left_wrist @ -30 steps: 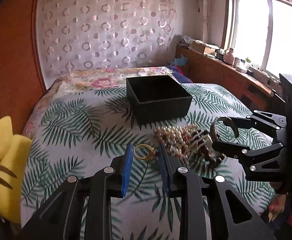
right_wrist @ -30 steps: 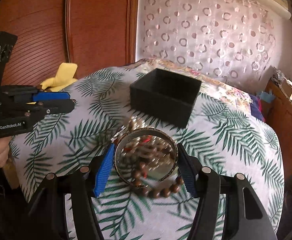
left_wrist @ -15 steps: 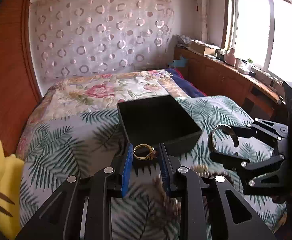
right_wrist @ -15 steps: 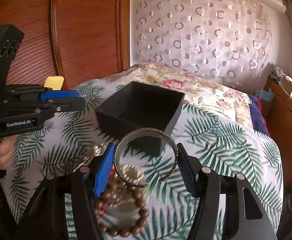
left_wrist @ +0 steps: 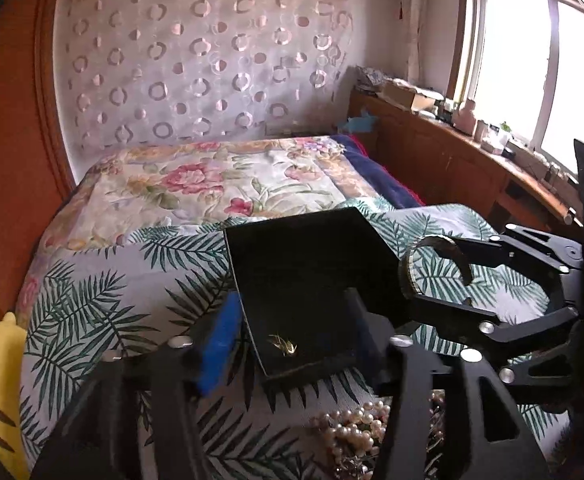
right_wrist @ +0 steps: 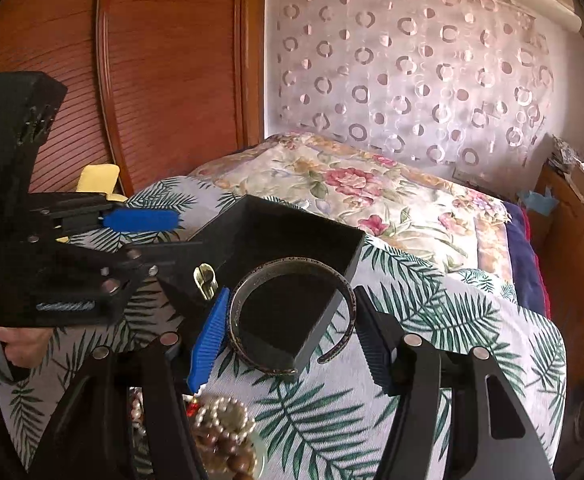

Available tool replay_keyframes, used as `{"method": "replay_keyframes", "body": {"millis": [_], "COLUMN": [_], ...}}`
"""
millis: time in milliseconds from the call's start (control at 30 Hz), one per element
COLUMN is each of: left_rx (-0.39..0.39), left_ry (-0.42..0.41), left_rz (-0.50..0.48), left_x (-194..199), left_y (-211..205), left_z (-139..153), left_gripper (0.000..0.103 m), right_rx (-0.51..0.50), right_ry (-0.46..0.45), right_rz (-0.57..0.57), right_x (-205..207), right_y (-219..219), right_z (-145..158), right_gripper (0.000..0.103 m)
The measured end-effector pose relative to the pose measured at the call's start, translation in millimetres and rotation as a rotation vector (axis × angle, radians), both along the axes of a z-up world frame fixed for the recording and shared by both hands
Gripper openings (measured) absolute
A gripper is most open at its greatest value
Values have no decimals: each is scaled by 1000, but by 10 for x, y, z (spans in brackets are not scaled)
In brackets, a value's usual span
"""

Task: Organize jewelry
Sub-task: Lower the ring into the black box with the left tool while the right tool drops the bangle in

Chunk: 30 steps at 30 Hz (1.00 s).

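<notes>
While the right tool (right_wrist: 290,334) grips the bangle (right_wrist: 292,316), the splayed left tool (left_wrist: 288,332) shows the ring (left_wrist: 282,345) boxed.

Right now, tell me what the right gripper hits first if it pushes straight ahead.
Probably the black box: the right gripper, shut on the bangle, points at its near corner, though depth is hard to judge.
</notes>
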<state>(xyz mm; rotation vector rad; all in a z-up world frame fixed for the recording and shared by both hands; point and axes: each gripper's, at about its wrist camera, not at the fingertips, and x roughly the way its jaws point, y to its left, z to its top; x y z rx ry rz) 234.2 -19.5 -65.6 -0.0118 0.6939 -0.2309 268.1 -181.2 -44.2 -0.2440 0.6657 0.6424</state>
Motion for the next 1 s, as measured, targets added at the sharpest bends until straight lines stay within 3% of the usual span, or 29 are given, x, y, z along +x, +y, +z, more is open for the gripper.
{"method": "replay_keyframes", "body": {"millis": [400,733,800,867,1000], "left_rx": [36,33,32,31,27], "left_ry": [-6,23,23,20,13], "left_rz": [92,134,135,138,143], "left_x": [-204,-347,-388,-439,-534], "left_y": [393,571,578,586,569], "left_z": [-37,-174,-183,-181,-173], "left_gripper": [83,90,90,92,95], "right_rx": [-54,-85,-80,-71,-51], "right_ry": [6,22,14,1,-16], "right_rz": [39,37,36,31,16], "right_x": [198,242,232,195,88], "right_y": [367,440,412,382,292], "right_z": [-101,-184,-141,-89,28], "right_gripper": [64,64,64,71,71]}}
